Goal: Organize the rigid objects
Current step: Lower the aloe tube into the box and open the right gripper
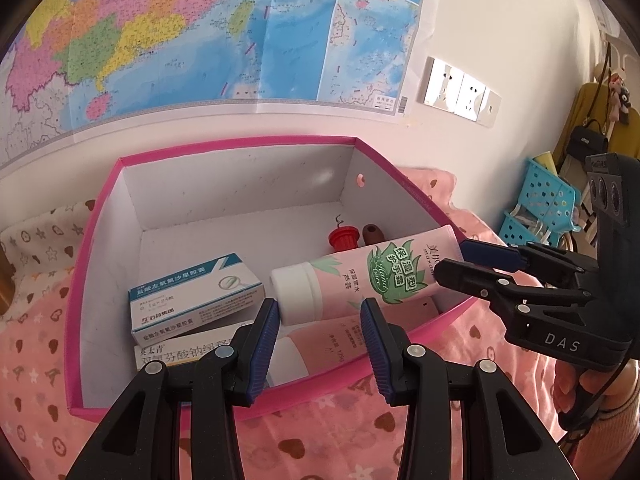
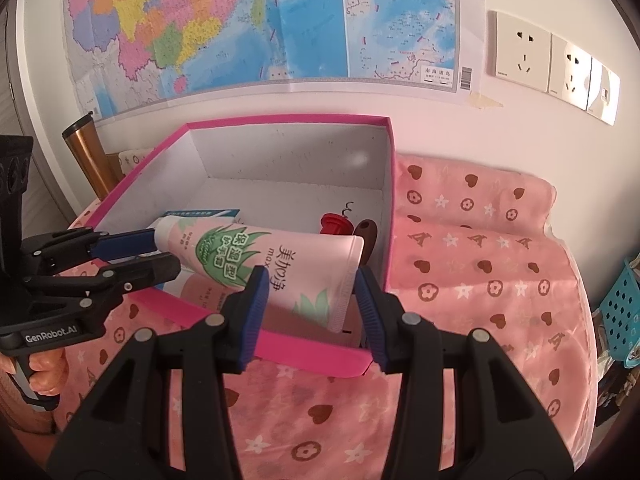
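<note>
A pink hand-cream tube [image 2: 256, 256] with a green leaf print lies tilted over the open pink box [image 2: 288, 120]. My right gripper [image 2: 310, 280] is shut on its flat crimped end, above the box's near right corner. The left wrist view shows that same right gripper [image 1: 452, 262] from the side, at the tube [image 1: 372, 276]. The tube's white cap [image 1: 296, 296] points down into the box. My left gripper [image 1: 320, 316] is open over the near rim of the box [image 1: 240, 146]; the cap lies just past its tips, against the left pad with a gap at the right one.
In the box lie a blue-and-white medicine carton [image 1: 196, 300], a second carton [image 1: 188, 354], another pink tube [image 1: 320, 344], a red cap [image 1: 343, 238] and a brown piece [image 1: 372, 234]. A blue perforated basket [image 1: 548, 196] stands at the right, a copper flask [image 2: 86, 152] at the left.
</note>
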The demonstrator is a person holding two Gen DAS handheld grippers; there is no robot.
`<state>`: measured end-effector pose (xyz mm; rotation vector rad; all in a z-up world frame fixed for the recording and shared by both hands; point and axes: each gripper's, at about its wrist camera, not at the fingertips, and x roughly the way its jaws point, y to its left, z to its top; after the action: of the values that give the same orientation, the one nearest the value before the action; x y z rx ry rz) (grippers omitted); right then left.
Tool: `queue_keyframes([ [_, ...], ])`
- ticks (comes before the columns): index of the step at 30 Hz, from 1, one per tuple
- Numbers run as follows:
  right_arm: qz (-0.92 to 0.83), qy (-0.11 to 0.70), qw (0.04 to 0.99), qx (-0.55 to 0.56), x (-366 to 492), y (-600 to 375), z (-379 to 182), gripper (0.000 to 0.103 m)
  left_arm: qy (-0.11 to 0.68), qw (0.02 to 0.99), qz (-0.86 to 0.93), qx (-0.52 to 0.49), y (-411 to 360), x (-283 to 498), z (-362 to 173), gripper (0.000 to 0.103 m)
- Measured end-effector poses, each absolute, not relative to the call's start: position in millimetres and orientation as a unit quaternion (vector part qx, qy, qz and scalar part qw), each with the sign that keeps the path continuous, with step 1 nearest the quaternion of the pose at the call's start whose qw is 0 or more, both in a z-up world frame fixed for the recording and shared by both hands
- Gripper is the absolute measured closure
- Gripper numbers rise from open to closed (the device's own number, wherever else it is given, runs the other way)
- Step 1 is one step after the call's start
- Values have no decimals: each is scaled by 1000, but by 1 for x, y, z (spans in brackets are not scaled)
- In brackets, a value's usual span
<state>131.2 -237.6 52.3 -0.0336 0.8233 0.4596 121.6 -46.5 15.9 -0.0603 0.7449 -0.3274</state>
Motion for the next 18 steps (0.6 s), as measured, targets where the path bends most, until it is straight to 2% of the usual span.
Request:
queue_keyframes([
  [7, 214, 395, 893, -25, 133, -234, 51, 55, 366, 917, -155, -32, -45, 126, 14, 61],
  [9, 214, 394, 894, -24, 132, -234, 50, 55, 364, 918, -153, -33, -44, 125, 14, 58],
  [15, 215, 385, 897, -17, 119, -238, 52, 54, 338, 929, -147, -28, -37, 105, 20, 40],
  [18, 223, 375, 900, -11, 107, -240, 55, 50, 317, 937, -146, -21, -34, 88, 26, 30],
])
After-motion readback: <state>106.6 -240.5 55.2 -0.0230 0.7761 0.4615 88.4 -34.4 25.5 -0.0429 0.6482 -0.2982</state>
